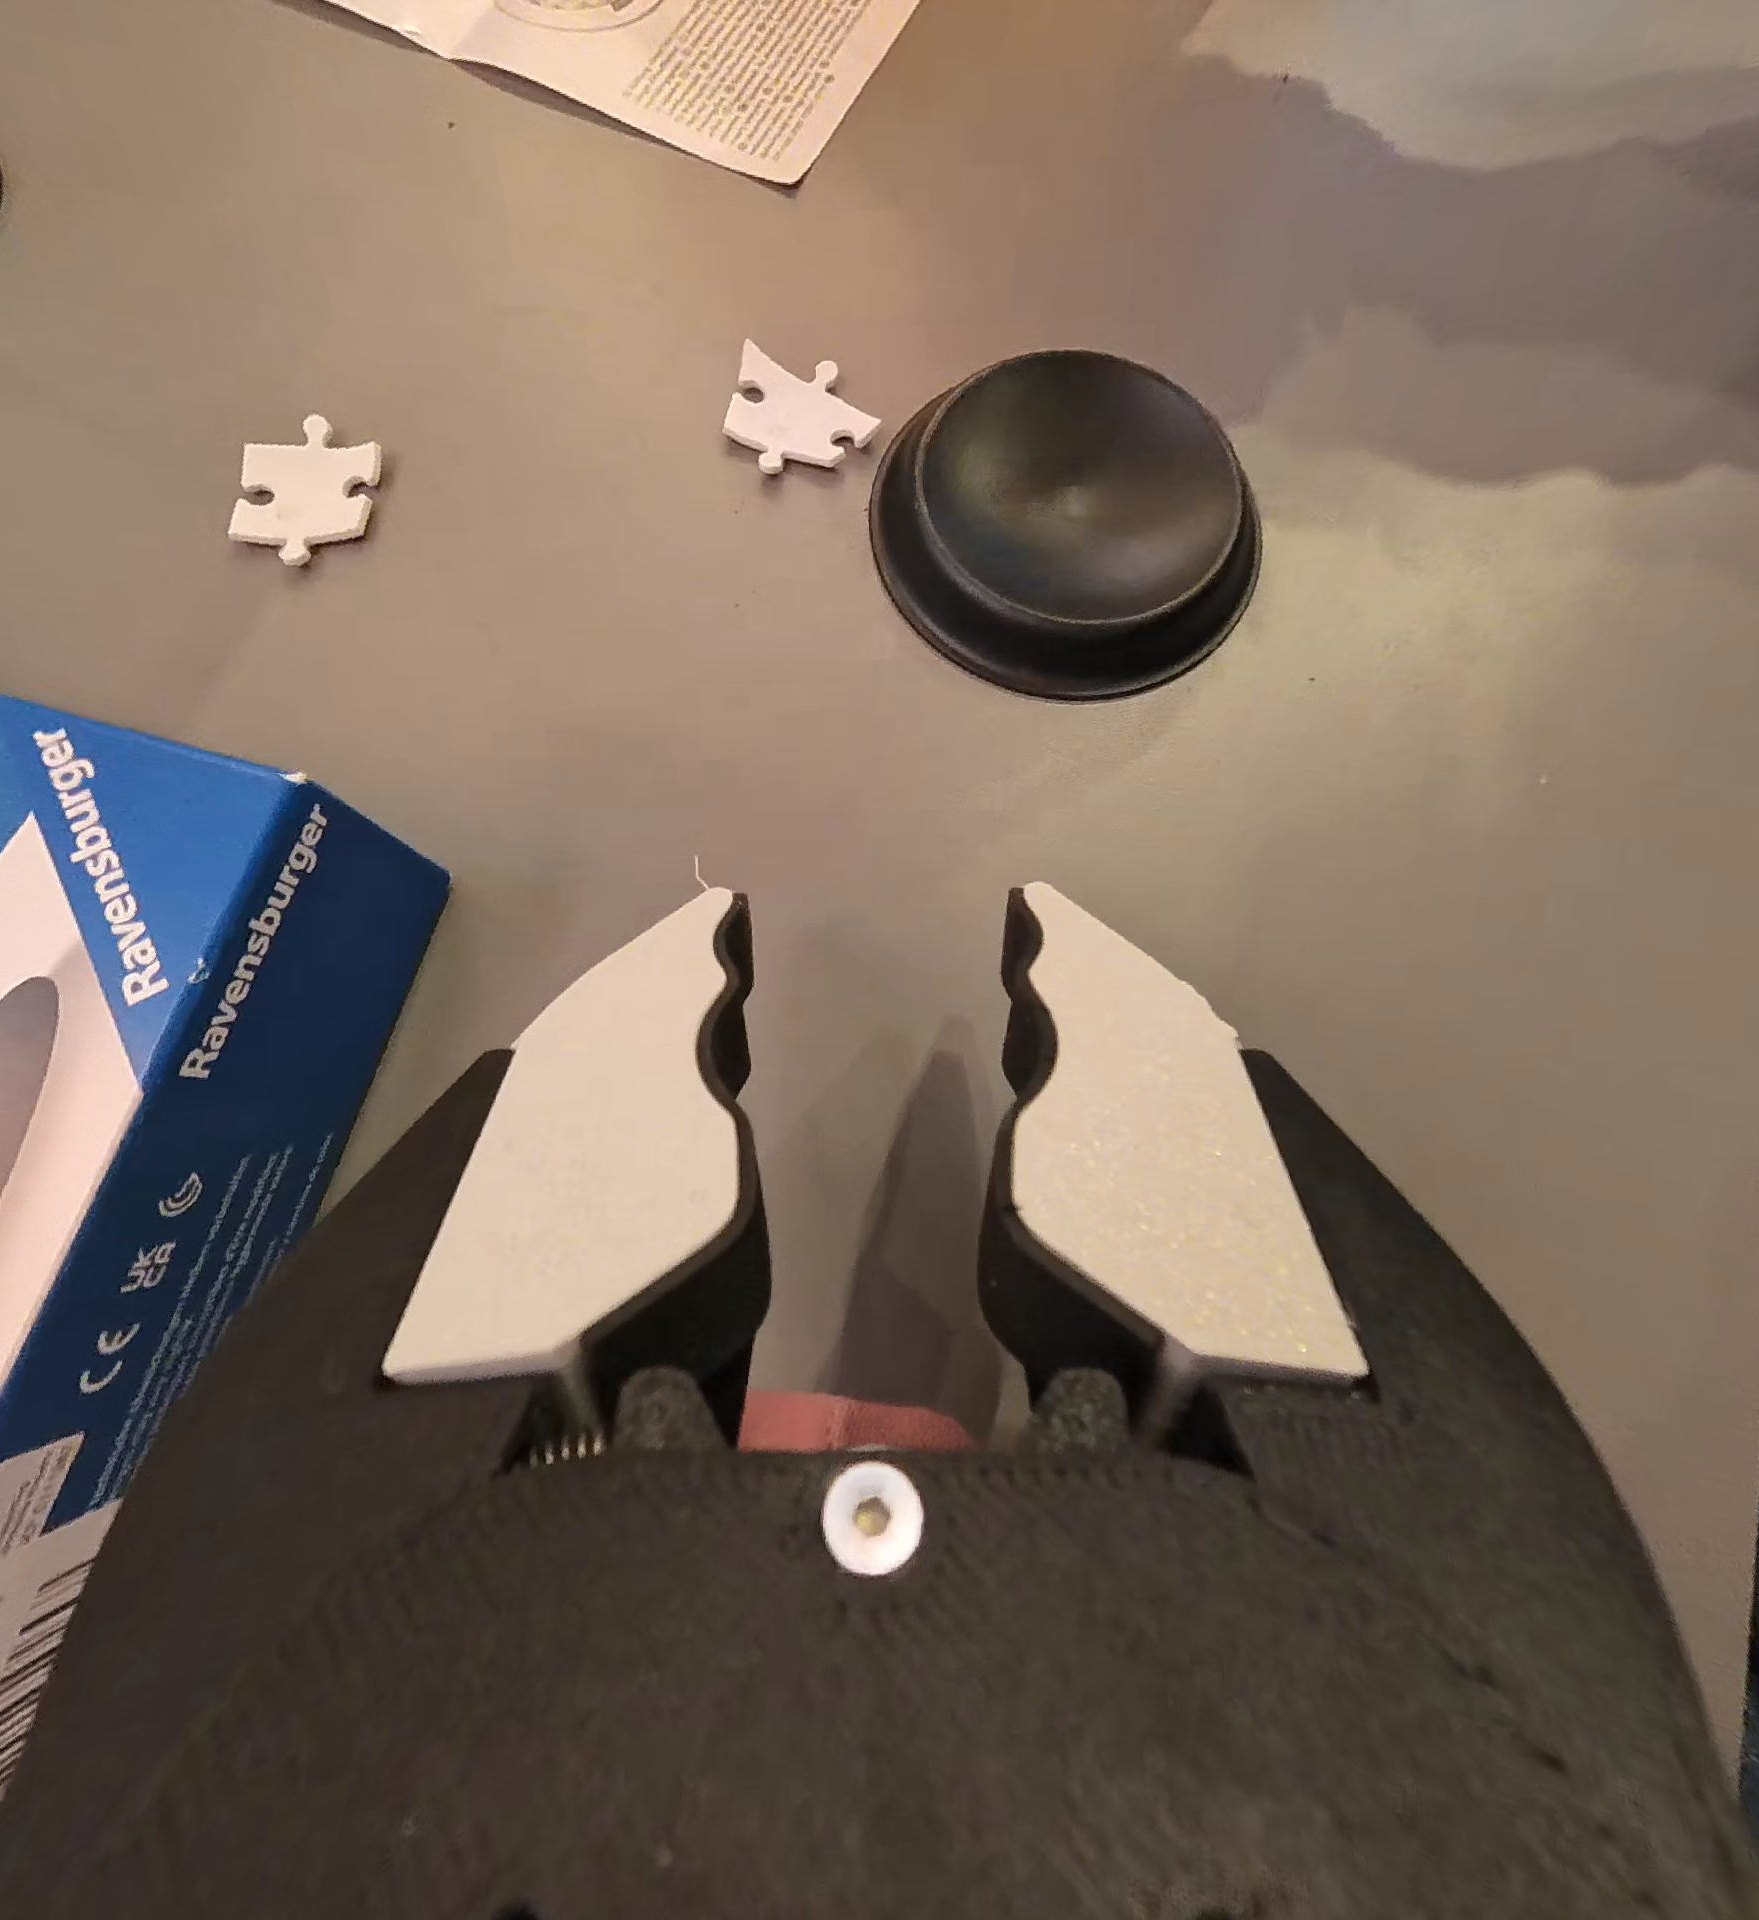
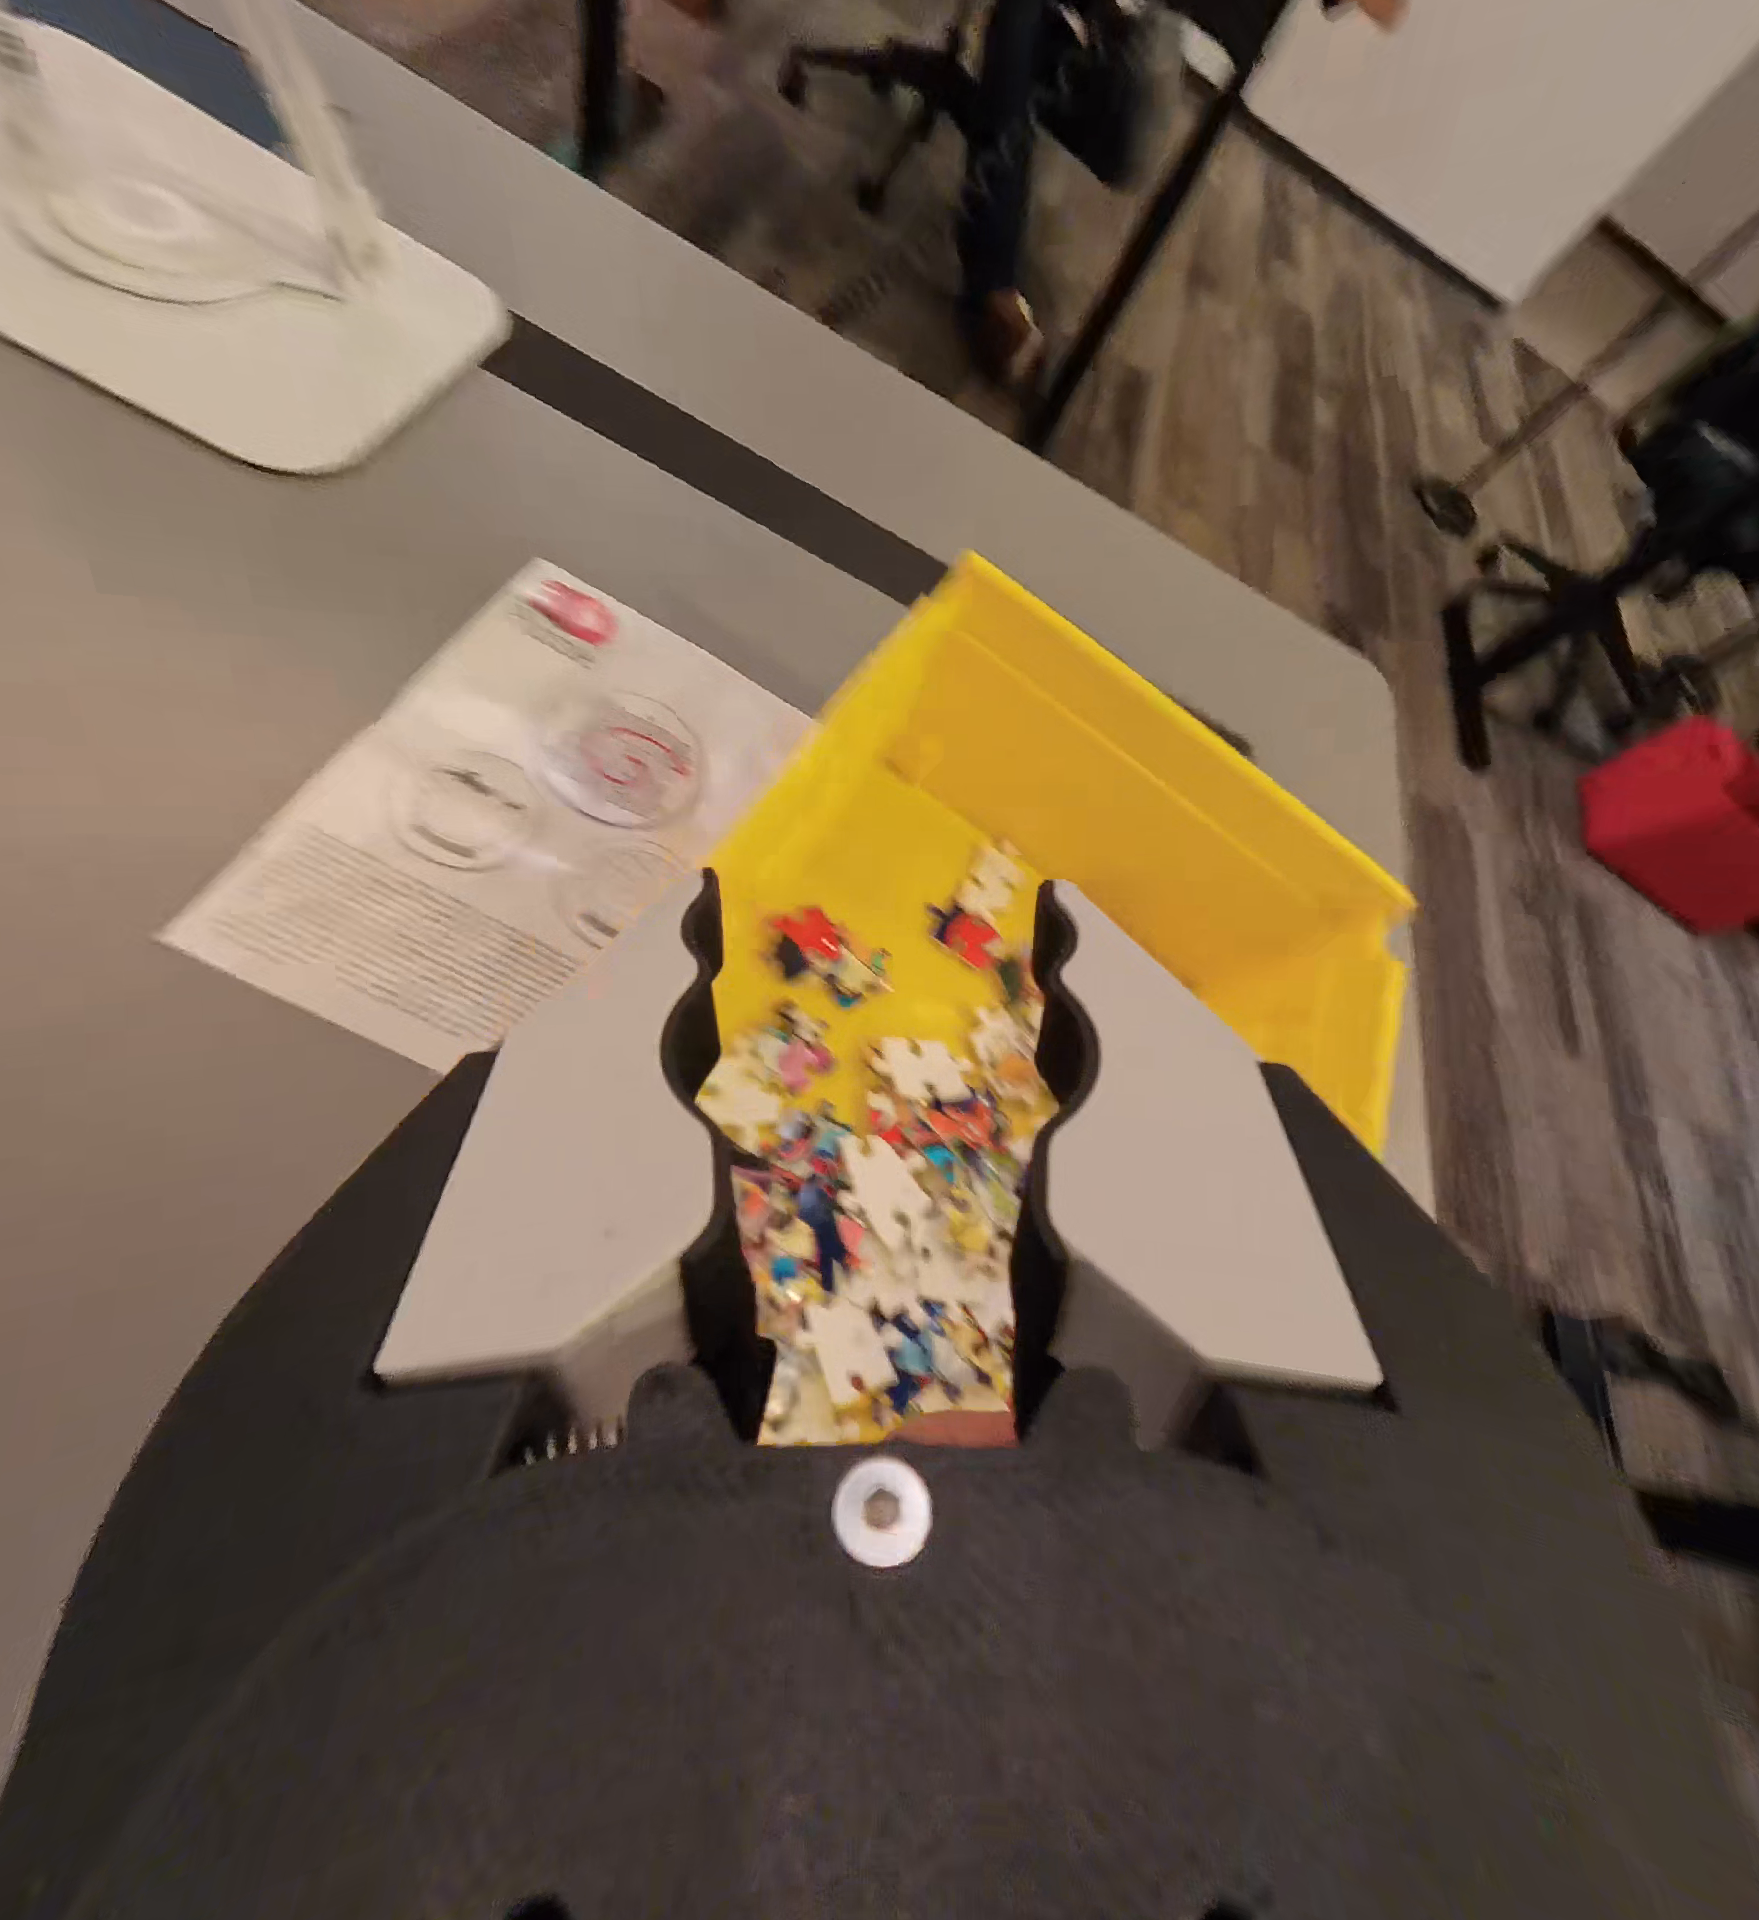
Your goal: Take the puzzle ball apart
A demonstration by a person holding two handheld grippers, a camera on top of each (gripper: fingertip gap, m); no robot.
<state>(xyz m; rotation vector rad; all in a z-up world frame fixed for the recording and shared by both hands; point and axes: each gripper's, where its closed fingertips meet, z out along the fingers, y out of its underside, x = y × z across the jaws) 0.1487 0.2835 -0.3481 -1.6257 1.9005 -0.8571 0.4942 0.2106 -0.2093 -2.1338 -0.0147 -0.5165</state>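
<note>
Left wrist view: gaping claw (image 1: 875,914) over bare table (image 1: 1374,831)

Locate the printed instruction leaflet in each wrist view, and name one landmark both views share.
Left wrist view: the instruction leaflet lies at the top edge, cut off by the frame, beyond the black stand.
Right wrist view: it lies left of centre, flat on the table, its right edge running behind the yellow bin.
Shared landmark: the grey table itself; the white rounded base at upper left may be the one at the left view's edge.
</note>
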